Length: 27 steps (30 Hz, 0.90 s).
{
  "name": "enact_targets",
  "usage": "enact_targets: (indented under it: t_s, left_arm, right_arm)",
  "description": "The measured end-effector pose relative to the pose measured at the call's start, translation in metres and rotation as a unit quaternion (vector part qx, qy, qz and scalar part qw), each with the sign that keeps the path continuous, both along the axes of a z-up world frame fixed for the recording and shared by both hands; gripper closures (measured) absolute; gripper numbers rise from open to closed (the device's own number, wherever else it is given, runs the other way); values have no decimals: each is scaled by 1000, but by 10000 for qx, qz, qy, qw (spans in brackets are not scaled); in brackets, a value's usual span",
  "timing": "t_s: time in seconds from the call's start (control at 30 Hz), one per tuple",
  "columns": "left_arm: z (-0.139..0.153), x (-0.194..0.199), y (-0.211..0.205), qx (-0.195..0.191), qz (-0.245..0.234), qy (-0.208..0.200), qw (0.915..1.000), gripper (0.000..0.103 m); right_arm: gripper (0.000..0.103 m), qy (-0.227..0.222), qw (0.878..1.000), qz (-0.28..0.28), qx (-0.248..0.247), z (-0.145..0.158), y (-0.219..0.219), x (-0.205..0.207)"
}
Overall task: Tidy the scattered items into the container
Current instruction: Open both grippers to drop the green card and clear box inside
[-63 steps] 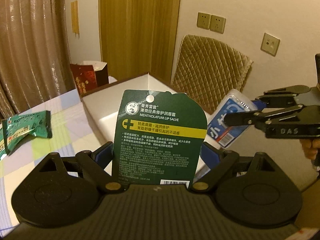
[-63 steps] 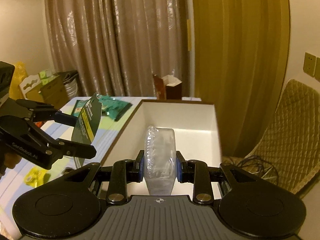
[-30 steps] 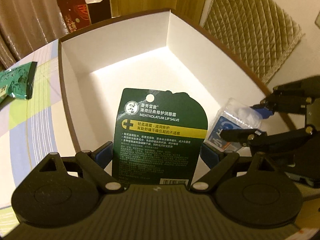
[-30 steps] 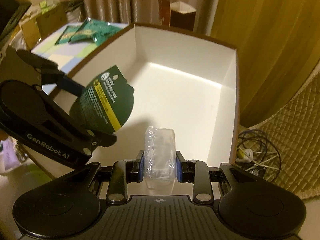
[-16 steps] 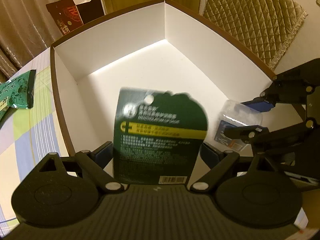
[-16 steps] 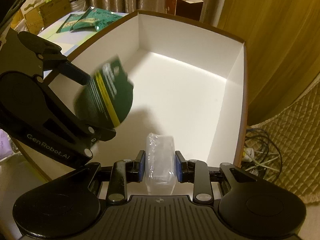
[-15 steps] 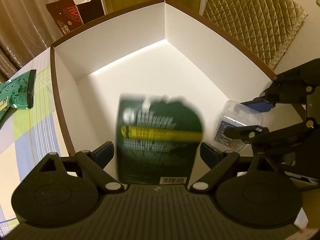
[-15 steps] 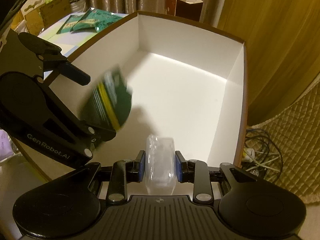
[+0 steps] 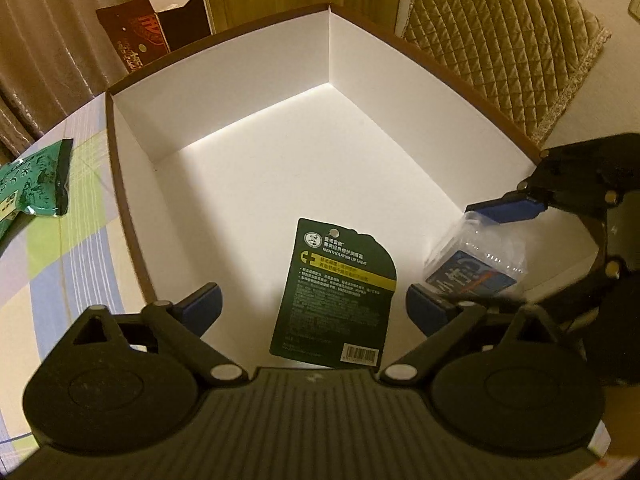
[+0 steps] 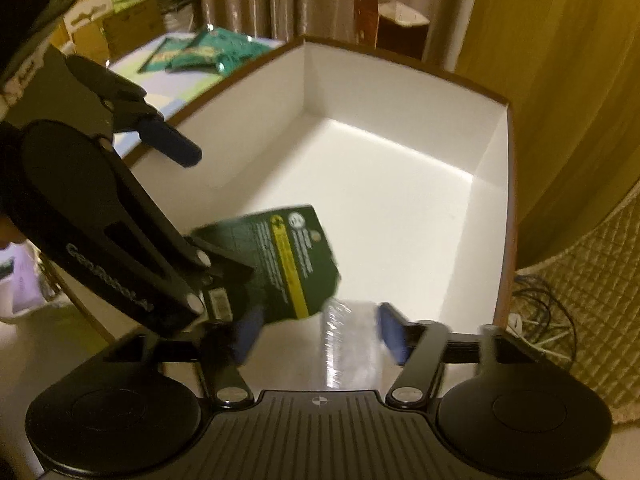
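Over the near end of the large white-lined cardboard box with a brown rim [image 9: 240, 80], both claws hang side by side. Seen from the left wrist, the left claw [image 9: 312, 304] stands with its blue-padded fingers [image 9: 202, 300] wide apart and nothing between them; the dark green lip-salve card with a yellow band and a barcode [image 9: 336, 292] shows free of both pads, in the gap above the white box floor. Whether the card already rests on that floor cannot be told — from the right wrist it looks blurred and tilted [image 10: 288, 264], just beyond the left claw's black arm [image 10: 120, 240].

The right claw [image 10: 320, 336] also has its fingers [image 10: 390, 332] spread, and the clear plastic-wrapped packet with a blue label [image 10: 352, 344] sits between them, blurred, close to the right-hand pad but not visibly pinched. From the left wrist the same packet [image 9: 472, 264] appears against the right-hand wall of the box, below one blue pad of the right claw [image 9: 506, 206].

Outside the box, on the table with its pale checked cloth [image 9: 60, 260], lies a green foil pouch [image 9: 36, 180] well apart from the box's left wall. A dark red gift bag [image 9: 144, 40] stands behind the far corner, and a quilted beige chair back [image 9: 500, 48] rises beyond the right wall.
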<state>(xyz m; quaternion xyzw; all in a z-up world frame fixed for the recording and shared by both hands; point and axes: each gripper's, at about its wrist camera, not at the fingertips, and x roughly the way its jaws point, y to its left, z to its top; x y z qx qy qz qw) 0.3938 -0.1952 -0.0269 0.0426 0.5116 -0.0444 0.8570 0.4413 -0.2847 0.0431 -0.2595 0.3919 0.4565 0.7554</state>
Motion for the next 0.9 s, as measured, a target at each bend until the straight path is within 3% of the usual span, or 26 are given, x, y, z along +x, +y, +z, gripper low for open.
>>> enact_targets:
  t_s: [0.07,0.37,0.9]
  left_arm:
    - [3,-3,2,-30,11,-26,10000,3]
    - [19,-16,8,-117,114,-163,9997,3]
    - [49,-53,13,-264,313,-530,9978,3]
  right_arm:
    - [21,-156,9999,-75,-3,3,0,-2]
    - [9,-123,9992,-264,273,15,-9,-10]
    - [4,-205,9953,-608,720,30,-26,-28]
